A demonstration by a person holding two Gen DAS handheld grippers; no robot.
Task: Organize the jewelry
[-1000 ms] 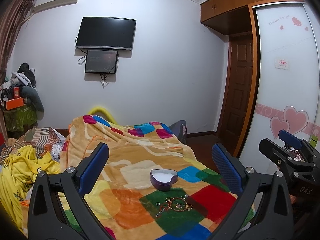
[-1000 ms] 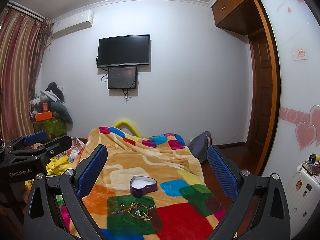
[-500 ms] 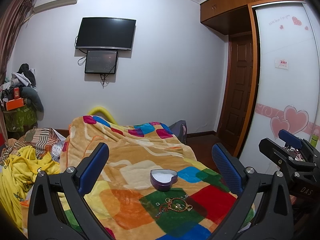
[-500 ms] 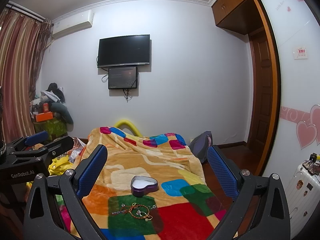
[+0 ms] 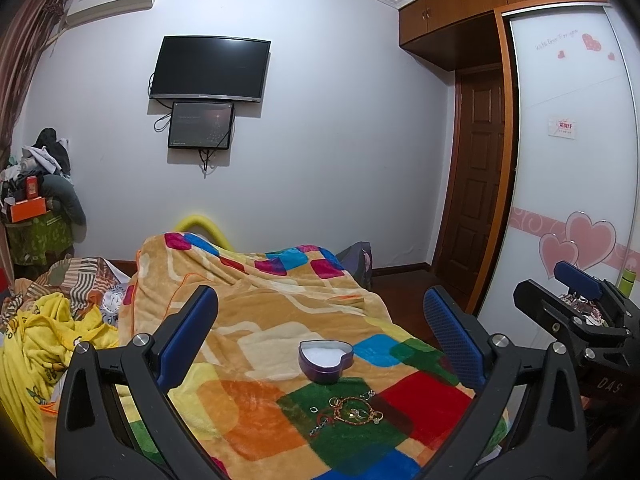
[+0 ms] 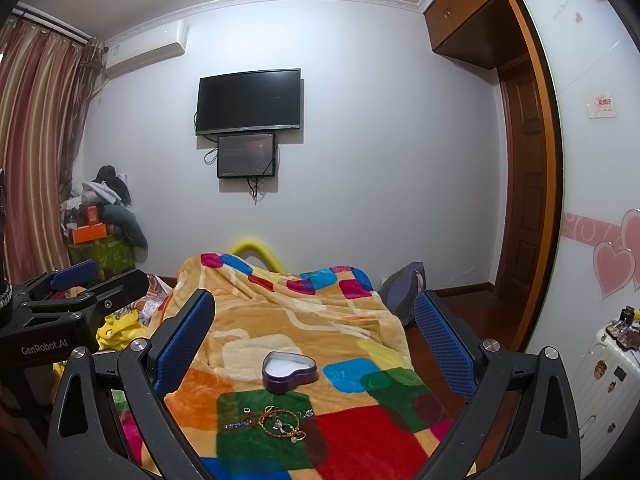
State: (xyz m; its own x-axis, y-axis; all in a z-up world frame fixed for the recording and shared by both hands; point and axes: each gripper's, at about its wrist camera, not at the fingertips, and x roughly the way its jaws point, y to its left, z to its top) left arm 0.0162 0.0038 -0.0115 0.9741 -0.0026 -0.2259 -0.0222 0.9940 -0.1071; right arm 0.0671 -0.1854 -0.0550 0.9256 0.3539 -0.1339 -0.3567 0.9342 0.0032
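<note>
A small pile of jewelry (image 5: 351, 412), with a red-and-gold bracelet, rings and a chain, lies on the green patch of the colourful blanket (image 5: 260, 320). It also shows in the right wrist view (image 6: 276, 424). Just beyond it stands an open purple heart-shaped box (image 5: 326, 360) with a white lining, also in the right wrist view (image 6: 289, 371). My left gripper (image 5: 320, 332) is open and empty, held above the bed short of the jewelry. My right gripper (image 6: 316, 332) is open and empty, beside it on the right.
The blanket covers a bed. Yellow bedding (image 5: 44, 340) and clothes lie at the left. A wardrobe with heart stickers (image 5: 572, 200) and a wooden door (image 5: 476, 200) stand at the right. A white suitcase (image 6: 600, 364) is at the lower right.
The right wrist view has drifted slightly; otherwise both grippers stay open and still, and the jewelry and box have not moved.
</note>
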